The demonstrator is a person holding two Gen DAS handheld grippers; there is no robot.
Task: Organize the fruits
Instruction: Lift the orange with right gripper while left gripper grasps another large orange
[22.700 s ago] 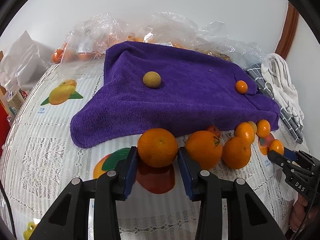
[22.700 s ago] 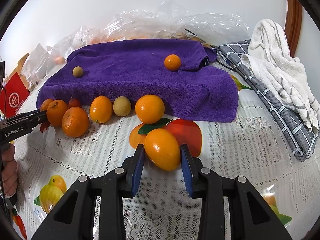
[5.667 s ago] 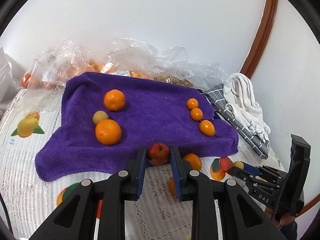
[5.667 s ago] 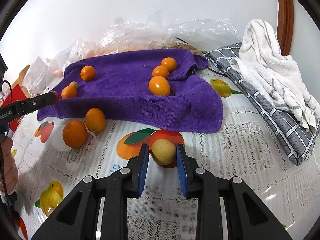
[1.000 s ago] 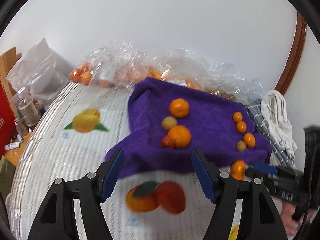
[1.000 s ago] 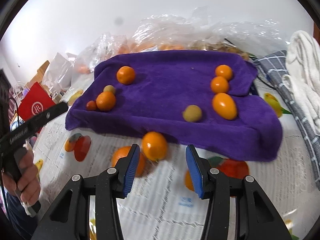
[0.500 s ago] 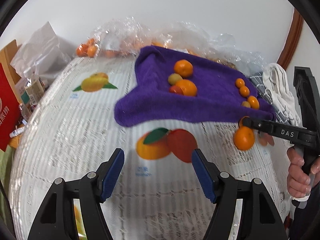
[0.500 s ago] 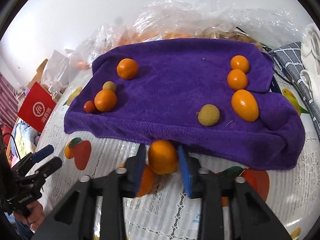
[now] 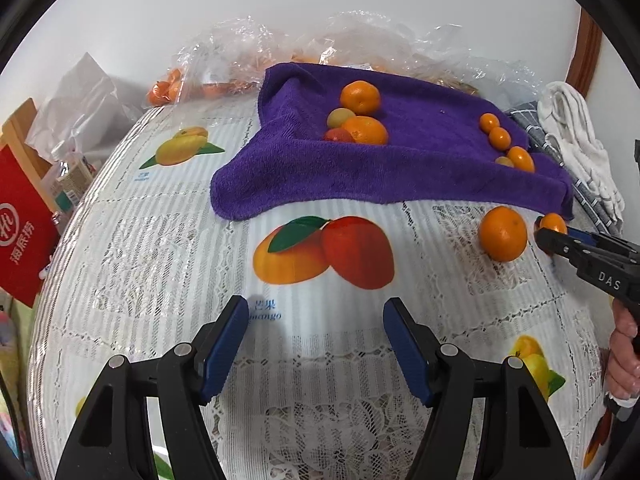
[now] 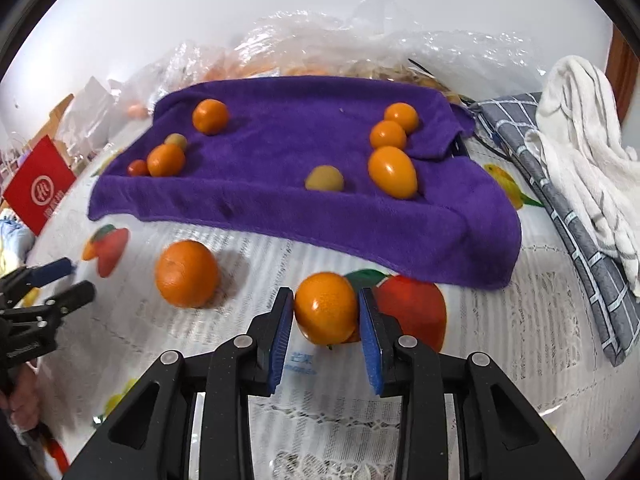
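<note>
The purple towel (image 10: 304, 200) spans 10 to 2 o'clock, holding 8 fruits. 1 loose orange (image 10: 187, 273) lies at 9 o'clock. The right gripper (image 10: 326, 320) is clenched on a small orange (image 10: 326, 308); its glossy skin could slip. The left gripper (image 9: 316, 344) is spread, holding nothing.

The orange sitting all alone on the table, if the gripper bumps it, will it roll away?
Probably yes. The loose orange is round and rests on the flat tablecloth with nothing touching it, so a nudge would likely set it rolling. Its skin looks firm, so the open left gripper could probably squeeze it without squashing it.
</note>
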